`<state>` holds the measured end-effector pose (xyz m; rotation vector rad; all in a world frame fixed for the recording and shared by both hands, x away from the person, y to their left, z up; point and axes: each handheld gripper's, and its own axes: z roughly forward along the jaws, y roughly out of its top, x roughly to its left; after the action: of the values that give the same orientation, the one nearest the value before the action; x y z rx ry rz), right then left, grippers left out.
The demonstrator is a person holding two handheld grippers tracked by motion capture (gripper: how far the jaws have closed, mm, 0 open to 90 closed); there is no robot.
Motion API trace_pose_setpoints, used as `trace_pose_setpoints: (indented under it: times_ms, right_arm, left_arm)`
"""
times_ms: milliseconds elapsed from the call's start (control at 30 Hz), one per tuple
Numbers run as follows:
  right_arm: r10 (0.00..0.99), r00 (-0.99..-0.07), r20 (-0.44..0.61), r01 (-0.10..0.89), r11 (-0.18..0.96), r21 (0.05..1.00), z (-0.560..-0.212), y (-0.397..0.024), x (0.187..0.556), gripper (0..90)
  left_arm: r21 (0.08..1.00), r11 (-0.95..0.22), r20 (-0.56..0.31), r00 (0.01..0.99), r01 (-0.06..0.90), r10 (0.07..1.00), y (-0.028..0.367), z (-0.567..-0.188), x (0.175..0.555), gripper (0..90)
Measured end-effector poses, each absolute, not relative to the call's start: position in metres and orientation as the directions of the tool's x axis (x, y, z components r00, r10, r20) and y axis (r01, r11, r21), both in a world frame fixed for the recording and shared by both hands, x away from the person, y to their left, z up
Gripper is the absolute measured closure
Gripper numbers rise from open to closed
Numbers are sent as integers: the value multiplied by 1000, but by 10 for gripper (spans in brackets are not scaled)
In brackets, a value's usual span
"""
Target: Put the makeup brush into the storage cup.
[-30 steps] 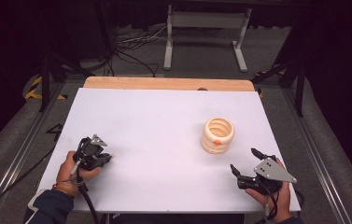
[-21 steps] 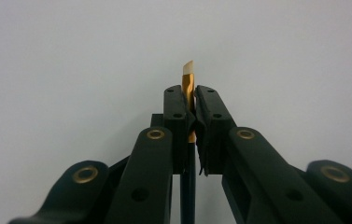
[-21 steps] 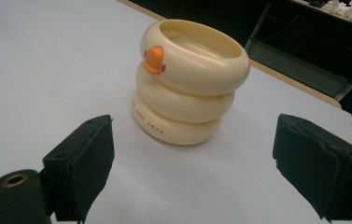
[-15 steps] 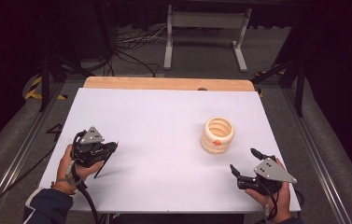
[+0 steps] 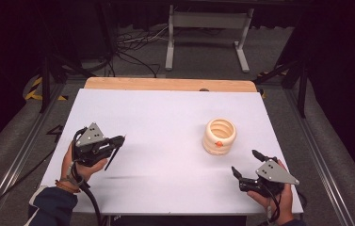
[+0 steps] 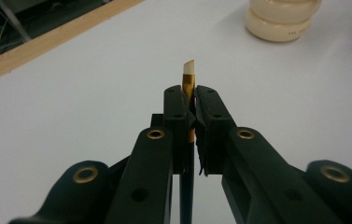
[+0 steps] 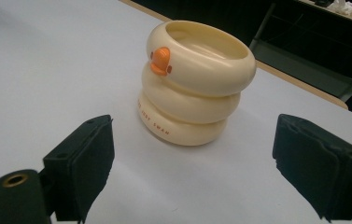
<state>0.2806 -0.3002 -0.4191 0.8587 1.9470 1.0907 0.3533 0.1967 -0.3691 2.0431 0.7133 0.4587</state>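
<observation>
Since a second ago, the left gripper (image 5: 118,140) is lifting the pen (image 5: 111,154) off the table (image 5: 165,117), well left of the duck cup (image 5: 220,136). Its jaws are squeezing the pen (image 6: 188,79) tight. Near the cup (image 7: 194,79), the right gripper (image 7: 192,163) is waiting wide open; keep the pen straight.

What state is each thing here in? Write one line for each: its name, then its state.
Left gripper: shut on the pen, lifted off the table.
Pen: clamped between the jaws, pale slanted tip sticking out past them.
Right gripper: open, nothing between its jaws, facing the holder.
Holder: upright on the table, open at the top; the part of its inside in view looks empty.
Table: white sheet lying flat.
</observation>
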Motion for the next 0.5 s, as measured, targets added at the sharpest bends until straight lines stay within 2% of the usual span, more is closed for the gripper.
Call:
trace_pose_setpoints:
  times_ms: [500]
  right_arm:
    - [814, -520, -260, 198, 411, 890, -419, -299, 280, 133]
  left_arm:
    - [903, -375, 72, 787, 209, 613, 181, -349, 353, 836]
